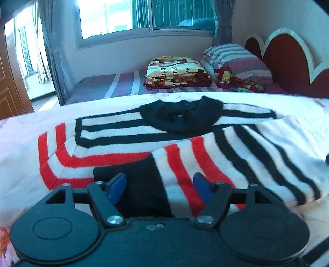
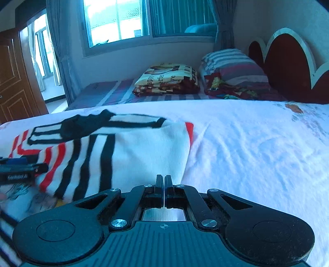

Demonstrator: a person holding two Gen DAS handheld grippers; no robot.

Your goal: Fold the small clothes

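Bedroom light fell on a white bedspread [image 2: 257, 147] where the striped sweater [image 1: 185, 143] lay partly folded, one sleeve drawn across its front. The left gripper [image 1: 160, 184] stood spread with nothing pinched, hovering just above the black cuff [image 1: 139, 180], while the right gripper [image 2: 164, 184] was pressed together and empty at the sweater's right edge. I judged the loose sleeve could slip back if a jaw snagged the knit.

Daylight from the blown-out window [image 1: 115, 18] casts a bluish tint; edges bow, close fabric blurs.
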